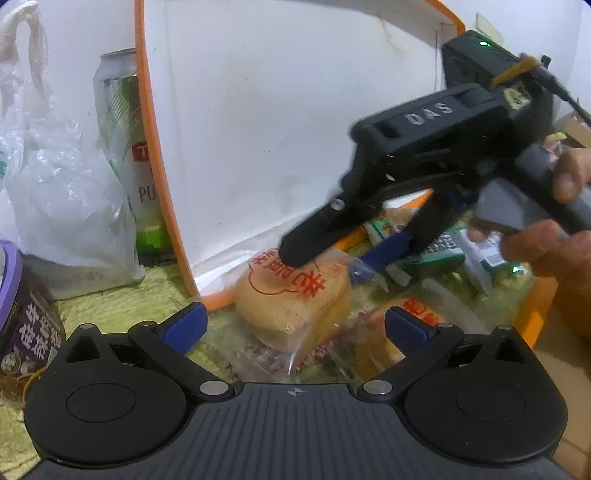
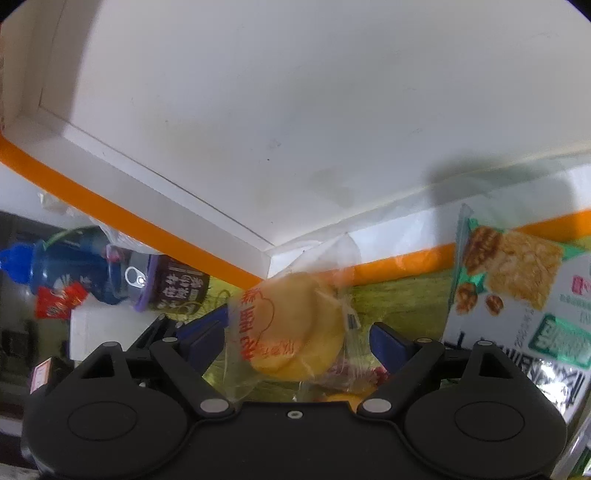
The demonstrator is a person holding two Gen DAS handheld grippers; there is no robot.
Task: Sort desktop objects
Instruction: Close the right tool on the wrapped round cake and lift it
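The white box wall (image 1: pixel 258 129) is standing close behind the wrapped bun (image 1: pixel 295 295), closing off the far side. Snack packets (image 1: pixel 424 243) are crowding the bun's right, where the right gripper (image 1: pixel 332 254) is also occupying the space. Only the near side, toward the left gripper (image 1: pixel 295 325), is lying open.

White wall (image 1: pixel 517 11) behind, socket (image 1: pixel 489 27) high at right; yellow-green woven cloth (image 1: pixel 110 306) over the tabletop; dim, shadowy corner at far left in the right wrist view
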